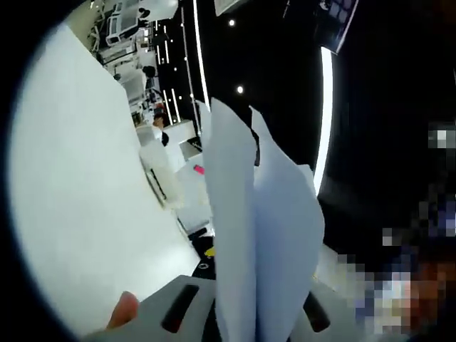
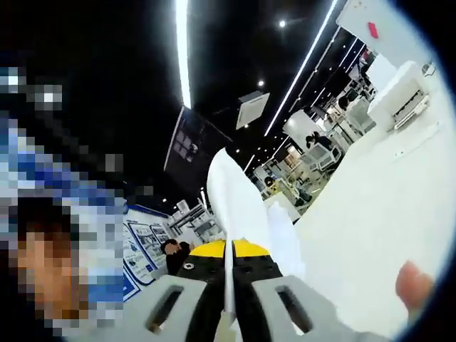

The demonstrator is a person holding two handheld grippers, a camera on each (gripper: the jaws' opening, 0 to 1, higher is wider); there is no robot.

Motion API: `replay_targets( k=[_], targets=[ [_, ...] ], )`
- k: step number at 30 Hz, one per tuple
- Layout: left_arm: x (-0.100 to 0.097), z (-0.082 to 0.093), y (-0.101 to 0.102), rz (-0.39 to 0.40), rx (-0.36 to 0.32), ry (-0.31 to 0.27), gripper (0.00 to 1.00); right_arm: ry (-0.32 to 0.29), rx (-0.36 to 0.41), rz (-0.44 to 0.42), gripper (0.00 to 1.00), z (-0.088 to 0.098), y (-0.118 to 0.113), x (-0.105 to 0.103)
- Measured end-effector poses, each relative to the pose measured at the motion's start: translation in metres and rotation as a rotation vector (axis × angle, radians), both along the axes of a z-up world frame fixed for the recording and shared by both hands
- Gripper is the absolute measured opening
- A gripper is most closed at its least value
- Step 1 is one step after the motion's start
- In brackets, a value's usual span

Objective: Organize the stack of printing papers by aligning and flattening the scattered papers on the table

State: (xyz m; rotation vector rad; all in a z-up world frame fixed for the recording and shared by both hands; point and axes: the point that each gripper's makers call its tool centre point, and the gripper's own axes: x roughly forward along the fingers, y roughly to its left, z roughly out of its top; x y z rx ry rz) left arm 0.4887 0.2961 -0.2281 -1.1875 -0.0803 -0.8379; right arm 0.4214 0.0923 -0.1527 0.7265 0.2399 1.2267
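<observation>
Several white printing papers stand upright out of my left gripper, which is shut on their lower edge; the sheets fan apart at the top. In the right gripper view the papers appear nearly edge-on, clamped between the grey jaws of my right gripper, which is shut on them. Both grippers hold the sheets up off the white table, which tilts along the left of the left gripper view and along the right of the right gripper view.
A fingertip shows beside the left jaw, another at the right gripper view's lower right. A white machine stands on the table's far part. White boxes sit near the table's far edge. Desks and people are beyond.
</observation>
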Motion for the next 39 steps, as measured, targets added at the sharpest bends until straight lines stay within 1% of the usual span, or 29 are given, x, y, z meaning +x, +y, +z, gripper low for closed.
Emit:
replay_targets(
  k=[3, 6, 9, 10, 13, 21, 24, 26, 28, 30, 33, 39],
  targets=[
    [0.000, 0.007, 0.000, 0.004, 0.019, -0.013, 0.06, -0.004, -0.016, -0.027, 0.00, -0.004, -0.003, 0.005],
    [0.001, 0.008, -0.002, 0.001, 0.046, -0.013, 0.06, 0.007, -0.048, -0.060, 0.00, -0.012, -0.009, 0.014],
    [-0.003, 0.008, -0.006, -0.013, 0.042, -0.016, 0.06, 0.006, -0.066, -0.080, 0.00, -0.016, -0.012, 0.018],
    [-0.003, 0.009, -0.006, -0.011, 0.042, -0.017, 0.06, -0.005, -0.071, -0.091, 0.00, -0.016, -0.012, 0.019],
    [-0.003, 0.008, -0.007, -0.010, 0.038, -0.013, 0.06, -0.005, -0.082, -0.102, 0.00, -0.019, -0.012, 0.021],
    [0.002, 0.003, -0.003, -0.007, 0.023, 0.006, 0.06, -0.018, -0.103, -0.119, 0.00, -0.021, -0.013, 0.027],
    [0.005, 0.003, -0.001, -0.003, 0.026, 0.009, 0.06, -0.010, -0.093, -0.109, 0.00, -0.020, -0.010, 0.025],
    [0.006, 0.004, 0.001, -0.001, 0.024, 0.011, 0.06, -0.022, -0.102, -0.112, 0.00, -0.021, -0.008, 0.025],
    [0.008, 0.004, 0.002, 0.003, 0.030, 0.013, 0.06, -0.028, -0.107, -0.116, 0.00, -0.020, -0.009, 0.027],
    [0.008, 0.004, 0.003, 0.009, 0.024, 0.018, 0.06, -0.022, -0.100, -0.120, 0.00, -0.019, -0.010, 0.030],
    [0.010, 0.003, 0.002, 0.017, 0.027, 0.026, 0.06, -0.034, -0.117, -0.132, 0.00, -0.020, -0.010, 0.034],
    [0.013, 0.002, 0.001, 0.022, 0.029, 0.038, 0.06, -0.020, -0.118, -0.138, 0.00, -0.025, -0.010, 0.039]
  ],
)
